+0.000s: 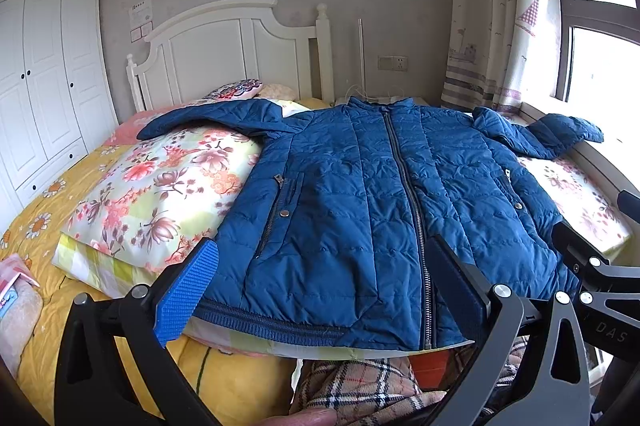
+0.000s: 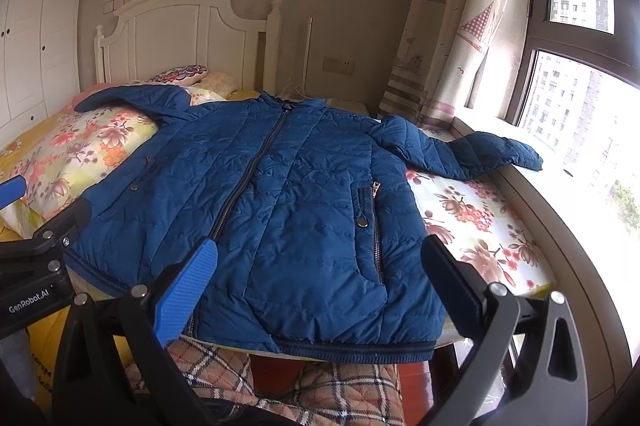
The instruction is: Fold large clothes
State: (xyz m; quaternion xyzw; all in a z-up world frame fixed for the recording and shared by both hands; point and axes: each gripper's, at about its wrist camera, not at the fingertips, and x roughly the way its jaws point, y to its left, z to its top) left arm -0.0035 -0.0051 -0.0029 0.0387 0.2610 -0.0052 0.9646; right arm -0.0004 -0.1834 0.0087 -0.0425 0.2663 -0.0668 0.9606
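A blue quilted jacket (image 1: 360, 193) lies flat and zipped, front up, on a floral quilt, hem towards me and both sleeves spread out; it also shows in the right wrist view (image 2: 280, 193). Its left sleeve (image 1: 208, 117) rests on the quilt, its right sleeve (image 2: 472, 149) reaches the window sill. My left gripper (image 1: 324, 278) is open and empty, just above the hem's left half. My right gripper (image 2: 320, 278) is open and empty, above the hem's right half. Neither touches the jacket.
The floral quilt (image 1: 160, 193) lies on a bed with a yellow sheet (image 1: 48, 201) and white headboard (image 1: 232, 49). A wardrobe (image 1: 44, 73) stands at left, a curtain (image 2: 452, 25) and window sill (image 2: 580, 193) at right. A plaid cloth (image 2: 344, 386) lies below the hem.
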